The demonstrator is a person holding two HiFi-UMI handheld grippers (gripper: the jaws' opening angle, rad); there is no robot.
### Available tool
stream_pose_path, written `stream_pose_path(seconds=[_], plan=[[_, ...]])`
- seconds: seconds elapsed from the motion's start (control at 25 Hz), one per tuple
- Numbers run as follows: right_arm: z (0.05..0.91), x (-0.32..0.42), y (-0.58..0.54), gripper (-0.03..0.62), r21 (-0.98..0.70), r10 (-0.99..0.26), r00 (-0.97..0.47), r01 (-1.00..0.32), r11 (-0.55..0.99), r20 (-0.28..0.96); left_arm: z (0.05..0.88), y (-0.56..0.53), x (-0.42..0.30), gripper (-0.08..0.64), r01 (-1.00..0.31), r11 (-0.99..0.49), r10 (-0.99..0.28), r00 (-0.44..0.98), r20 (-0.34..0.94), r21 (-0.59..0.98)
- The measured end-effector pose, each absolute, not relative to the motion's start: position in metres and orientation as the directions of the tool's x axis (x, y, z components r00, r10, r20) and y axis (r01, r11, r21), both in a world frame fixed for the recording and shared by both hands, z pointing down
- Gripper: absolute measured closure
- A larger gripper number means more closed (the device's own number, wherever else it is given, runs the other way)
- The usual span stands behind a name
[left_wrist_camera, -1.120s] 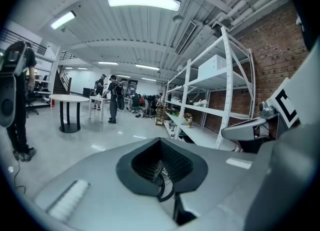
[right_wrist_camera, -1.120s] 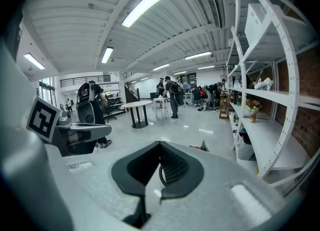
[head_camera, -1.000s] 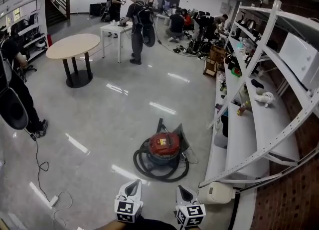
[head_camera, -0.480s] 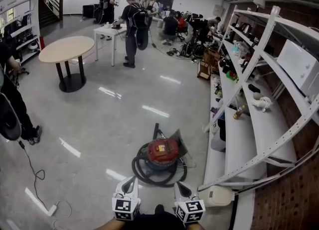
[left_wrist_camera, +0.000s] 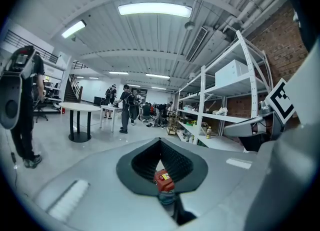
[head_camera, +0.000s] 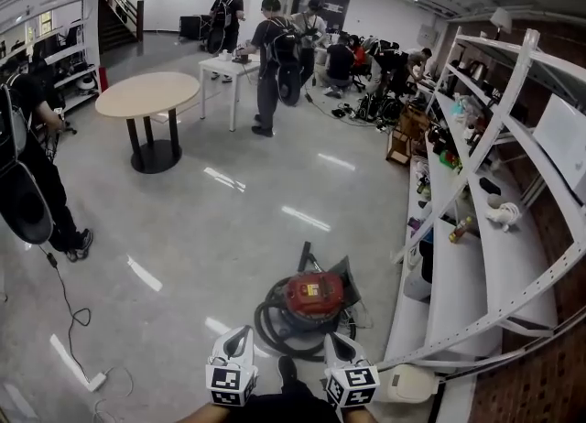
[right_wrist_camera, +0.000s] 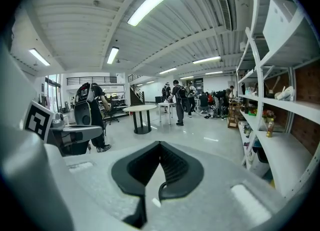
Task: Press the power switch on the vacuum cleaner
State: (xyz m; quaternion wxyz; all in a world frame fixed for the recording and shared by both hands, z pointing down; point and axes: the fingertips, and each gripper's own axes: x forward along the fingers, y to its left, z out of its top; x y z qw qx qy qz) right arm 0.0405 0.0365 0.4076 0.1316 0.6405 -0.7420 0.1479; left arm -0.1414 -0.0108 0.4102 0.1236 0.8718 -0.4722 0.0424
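You hold both hand-held grippers low and close in front of you, side by side at the bottom of the head view, both pointing forward along the floor (head_camera: 229, 220). The left hand-held gripper (head_camera: 244, 334) has its jaws brought together at the tips with nothing between them. Through the small gap behind those tips, its own view frames the vacuum cleaner (left_wrist_camera: 162, 179). The right hand-held gripper (head_camera: 331, 346) is closed in the same way and empty, and its view looks across the open floor.

There is one vacuum cleaner (head_camera: 314, 293), red on top, standing on the floor just ahead of your two grippers and apart from both. One black hose (head_camera: 275, 325) lies coiled around its base. Its power switch is too small to make out.

To your right runs a white shelving rack (head_camera: 476, 256). Its shelves carry a bottle (head_camera: 461, 229) and other small items that cannot be told apart. One person in dark clothes (head_camera: 27, 165) stands at your left.
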Motion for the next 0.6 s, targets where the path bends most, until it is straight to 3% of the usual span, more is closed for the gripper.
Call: stream_pose_path(seconds=[0.6], plan=[[0.446,0.101,-0.072,0.600,-0.076,-0.858,-0.243,-0.969,0.234,0.452,0.437,-0.100,-0.078,0.545,-0.873,-0.464,-0.834,0.487,0.258,0.149]])
